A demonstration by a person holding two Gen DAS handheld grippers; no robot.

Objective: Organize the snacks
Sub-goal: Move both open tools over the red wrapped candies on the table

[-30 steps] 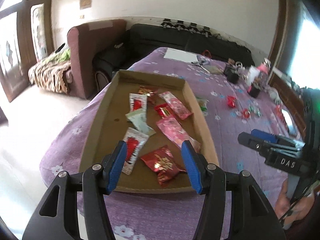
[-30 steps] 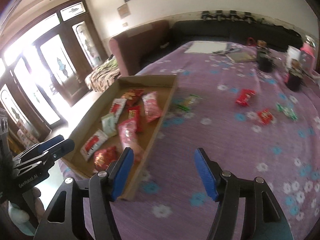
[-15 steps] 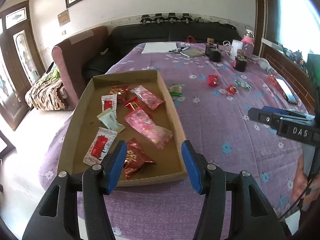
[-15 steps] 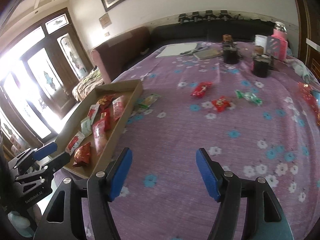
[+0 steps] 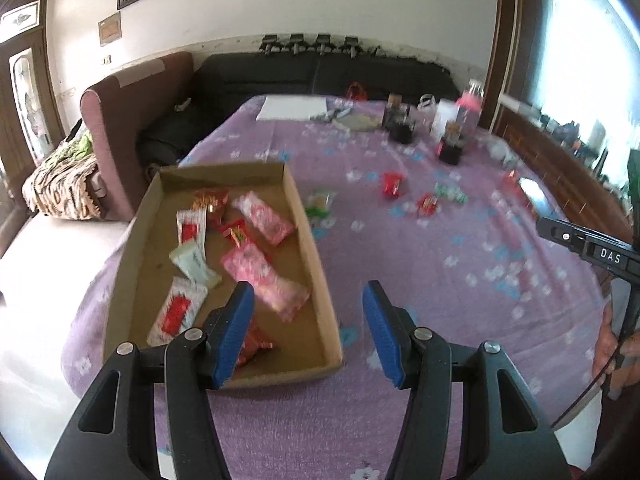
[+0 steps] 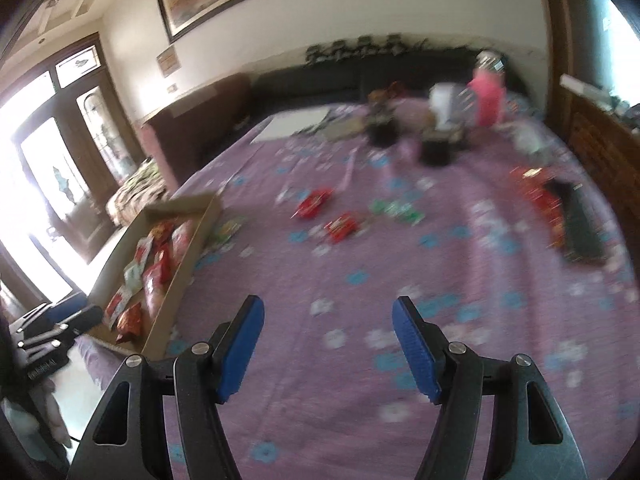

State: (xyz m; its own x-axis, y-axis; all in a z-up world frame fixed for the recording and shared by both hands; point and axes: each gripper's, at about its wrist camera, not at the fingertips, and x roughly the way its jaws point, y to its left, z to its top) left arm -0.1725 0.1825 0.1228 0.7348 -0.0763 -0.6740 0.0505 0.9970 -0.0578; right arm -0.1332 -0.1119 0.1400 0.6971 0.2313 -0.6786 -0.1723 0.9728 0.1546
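Note:
A shallow cardboard tray (image 5: 316, 256) holds several snack packets, red, pink and white, on the purple flowered tablecloth; it also shows in the right wrist view (image 6: 176, 280). Loose snacks lie on the cloth: a red packet (image 5: 393, 185) (image 6: 314, 203), a smaller red one (image 5: 427, 204) (image 6: 341, 227), a green one (image 5: 451, 193) (image 6: 396, 210) and a green-yellow one (image 5: 320, 205) beside the tray. My left gripper (image 5: 308, 330) is open and empty above the tray's near right corner. My right gripper (image 6: 328, 346) is open and empty over bare cloth, well short of the loose snacks.
Dark cups (image 5: 402, 130), a pink bottle (image 6: 486, 98), white paper (image 5: 292, 108) and clutter stand at the table's far end. A black flat object with red wrappers (image 6: 576, 224) lies at the right. A black sofa (image 5: 320, 76) and a maroon armchair (image 5: 132, 120) stand beyond.
Both grippers have swung rightward, away from the tray toward the loose snacks in the middle of the table. Both stay open and empty.

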